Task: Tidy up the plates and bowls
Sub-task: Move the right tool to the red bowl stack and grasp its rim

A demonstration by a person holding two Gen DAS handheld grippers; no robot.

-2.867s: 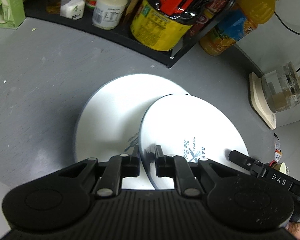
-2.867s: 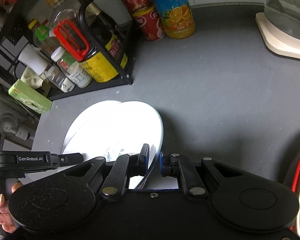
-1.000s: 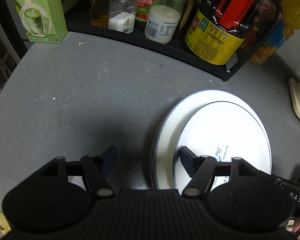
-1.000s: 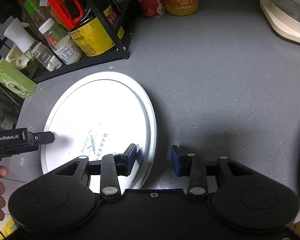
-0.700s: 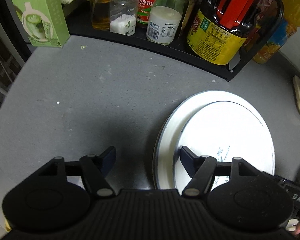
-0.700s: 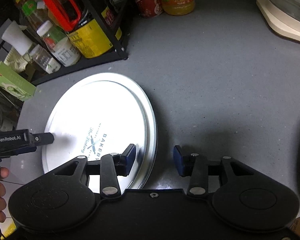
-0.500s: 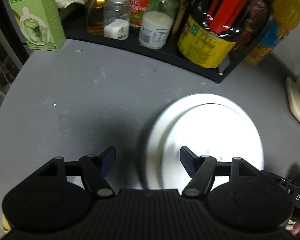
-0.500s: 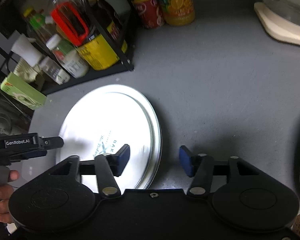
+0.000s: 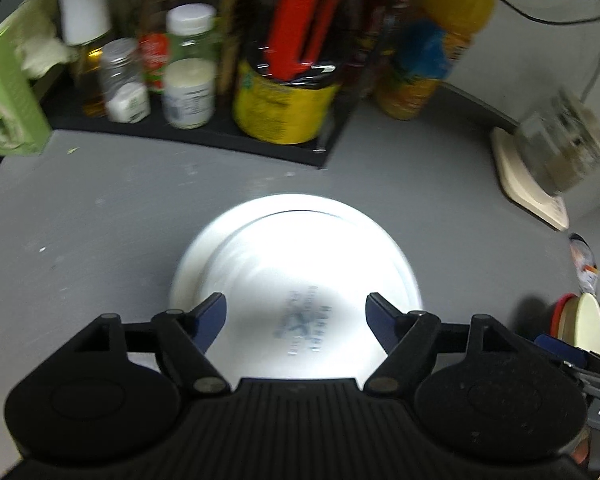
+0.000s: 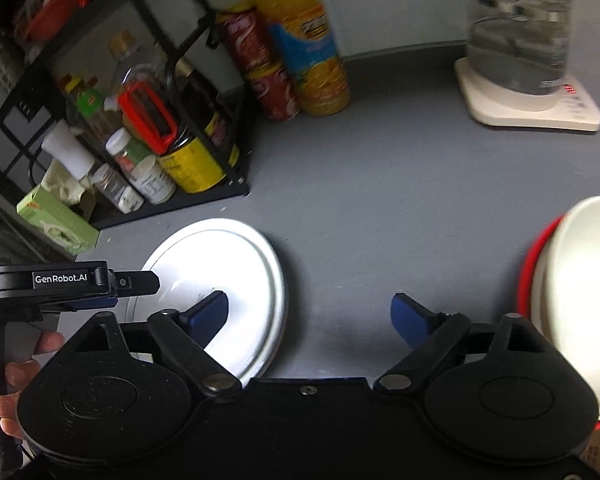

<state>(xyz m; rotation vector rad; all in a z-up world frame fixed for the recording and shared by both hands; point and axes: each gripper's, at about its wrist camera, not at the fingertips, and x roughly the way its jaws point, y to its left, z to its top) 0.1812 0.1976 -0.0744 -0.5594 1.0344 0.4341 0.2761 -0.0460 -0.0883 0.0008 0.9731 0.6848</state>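
The left claw (image 9: 296, 314) hangs above the plates with its jaws spread and opening wider; nothing is gripped, and its blue pads (image 9: 212, 312) frame the plates below without touching them. The right claw (image 10: 310, 316) is released too, jaws opening, with bare tabletop (image 10: 380, 200) between its pads (image 10: 410, 318).

Below the left claw lies the small plate (image 9: 296, 300), white with a faint blue print, stacked flat on the big plate (image 9: 196, 256), whose rim shows around it at the far and left sides. Both rest on the grey tabletop. In the right wrist view the stack sits at the left pad, partly behind it, and the left claw reaches over its near-left edge, held by a hand (image 10: 16, 384).

At the right edge of the right wrist view stands a white bowl (image 10: 588, 292) inside a red one (image 10: 526, 280), well apart from the plates. The left wrist view shows them small and partly hidden at its right edge.

Beyond the plates a black rack (image 10: 204, 80) holds jars, bottles and a dark jug with a red handle (image 9: 300, 36) and yellow label. A green carton (image 9: 8, 104) stands at the rack's left end. A juice bottle (image 10: 304, 44) and red cans (image 10: 260, 64) stand just right of the rack. Farther right a glass kettle (image 10: 516, 36) sits on a cream base (image 10: 540, 116).
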